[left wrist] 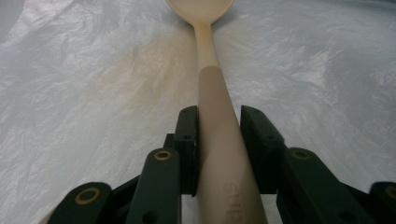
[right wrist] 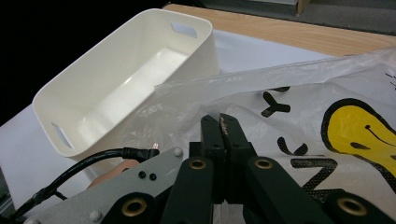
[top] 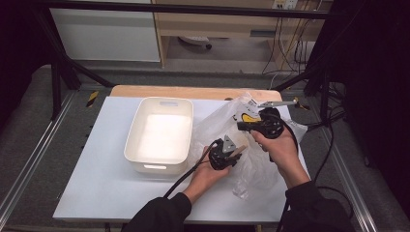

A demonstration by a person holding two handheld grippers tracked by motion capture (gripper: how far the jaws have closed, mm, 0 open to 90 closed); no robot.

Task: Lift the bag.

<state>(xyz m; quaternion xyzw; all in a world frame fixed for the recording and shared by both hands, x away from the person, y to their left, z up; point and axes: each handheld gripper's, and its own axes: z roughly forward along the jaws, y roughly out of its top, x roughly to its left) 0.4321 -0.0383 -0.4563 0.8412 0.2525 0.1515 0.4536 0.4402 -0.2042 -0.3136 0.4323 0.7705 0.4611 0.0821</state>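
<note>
High view first: the person's two forearms come in from the near edge of the white table (top: 106,183), and both hands work at a crumpled translucent plastic bag (top: 220,125) lying on the right half, just right of an open white bin (top: 138,133). The left gripper (top: 235,154) sits at the near-left side of the bag and points right into it; the right gripper (top: 240,126) is just beyond it, at the far side of the bag, pointing left. The two are near each other but apart. From the left gripper view, a spoon (left wrist: 212,93) runs straight out between the two black fingers (left wrist: 187,140): its thicker taupe handle is clamped between the pads, one finger pressing on either side, and the paler neck and bowl stretch away beyond the fingertips, with bag film all around and under it. So the left one is gripping the spoon by its handle. From the right gripper view, that gripper's own fingers (right wrist: 212,135) stand pressed flat together with a fold of the bag's film pinched between them near the bag's edge; the bag's yellow smiling print (right wrist: 357,130) lies to their right, and the bin stands beyond on the left with its cut-out handle facing this way.
</note>
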